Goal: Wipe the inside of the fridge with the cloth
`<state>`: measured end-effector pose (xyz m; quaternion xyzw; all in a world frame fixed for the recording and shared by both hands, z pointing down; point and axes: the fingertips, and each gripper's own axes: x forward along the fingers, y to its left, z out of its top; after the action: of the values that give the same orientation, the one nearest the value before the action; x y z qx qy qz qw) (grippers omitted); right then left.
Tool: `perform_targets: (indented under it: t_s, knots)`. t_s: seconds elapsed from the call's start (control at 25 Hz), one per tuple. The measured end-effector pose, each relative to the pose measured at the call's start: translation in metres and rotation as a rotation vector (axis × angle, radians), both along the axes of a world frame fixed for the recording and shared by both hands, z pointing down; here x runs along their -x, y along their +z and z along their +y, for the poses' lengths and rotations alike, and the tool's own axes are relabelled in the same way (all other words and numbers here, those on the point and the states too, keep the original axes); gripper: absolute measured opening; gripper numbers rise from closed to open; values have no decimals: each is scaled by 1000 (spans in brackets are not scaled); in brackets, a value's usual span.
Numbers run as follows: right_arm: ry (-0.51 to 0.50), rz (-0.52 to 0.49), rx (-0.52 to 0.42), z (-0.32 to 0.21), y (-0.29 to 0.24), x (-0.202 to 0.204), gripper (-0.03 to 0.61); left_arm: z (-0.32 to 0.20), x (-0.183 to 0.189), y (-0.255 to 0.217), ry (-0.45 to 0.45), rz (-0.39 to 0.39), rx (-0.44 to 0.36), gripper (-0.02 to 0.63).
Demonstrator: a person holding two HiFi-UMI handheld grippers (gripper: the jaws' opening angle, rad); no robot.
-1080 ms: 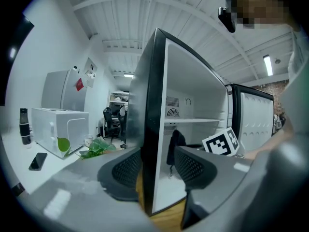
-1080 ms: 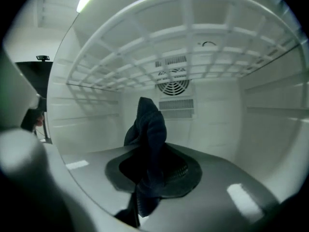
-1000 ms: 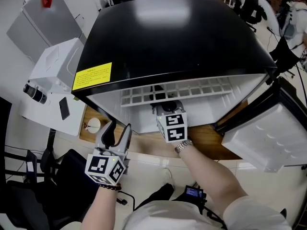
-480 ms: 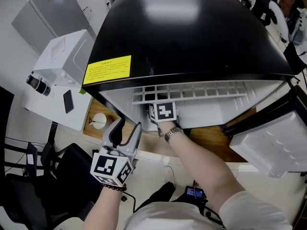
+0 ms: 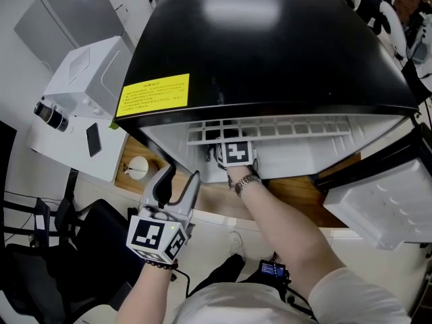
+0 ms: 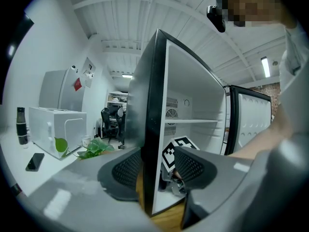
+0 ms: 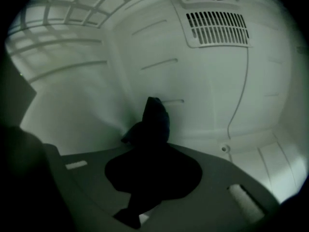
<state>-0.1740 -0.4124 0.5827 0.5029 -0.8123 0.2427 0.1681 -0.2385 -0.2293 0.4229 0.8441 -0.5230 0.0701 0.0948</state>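
The black fridge (image 5: 270, 46) stands open, its white inside facing me. My right arm reaches into it, and only the right gripper's marker cube (image 5: 236, 154) shows below the wire shelf (image 5: 283, 128). In the right gripper view the right gripper (image 7: 153, 146) is shut on a dark cloth (image 7: 153, 122), whose tip lies against the white back wall near the left corner. My left gripper (image 5: 177, 183) hangs outside the fridge at the lower left, open, with nothing between its fingers. In the left gripper view the left gripper (image 6: 157, 167) looks past the fridge's front edge at that cube (image 6: 176, 151).
The fridge door (image 5: 385, 201) swings out at the right. A white appliance (image 5: 81, 79) with a phone (image 5: 94, 139) on it stands to the left. A fan vent (image 7: 217, 28) sits high on the back wall. A leafy plant (image 6: 91, 149) lies beside the fridge.
My right gripper has pushed deeper into the fridge and lower, carrying the cloth. The left gripper has stayed where it was.
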Motion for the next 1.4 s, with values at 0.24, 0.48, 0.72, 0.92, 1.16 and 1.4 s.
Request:
perform_targets:
  t_s: [0.24, 0.48, 0.72, 0.92, 1.16, 1.4]
  knots:
    - [80, 78, 200, 26, 29, -51, 60, 0, 1, 0, -2, 6, -6, 213]
    - [125, 23, 202, 25, 30, -94, 59, 0, 1, 0, -9, 14, -6, 213]
    - [236, 104, 179, 21, 29, -165, 58, -1, 2, 0, -20, 23, -8, 213]
    - [267, 93, 169, 22, 23, -191, 58, -1, 2, 0, -22, 22, -7, 212]
    - [314, 133, 150, 24, 21, -221, 58, -1, 2, 1, -26, 16, -7, 213]
    - [388, 228, 215, 40, 27, -251, 58, -2, 2, 2, -35, 10, -4, 213]
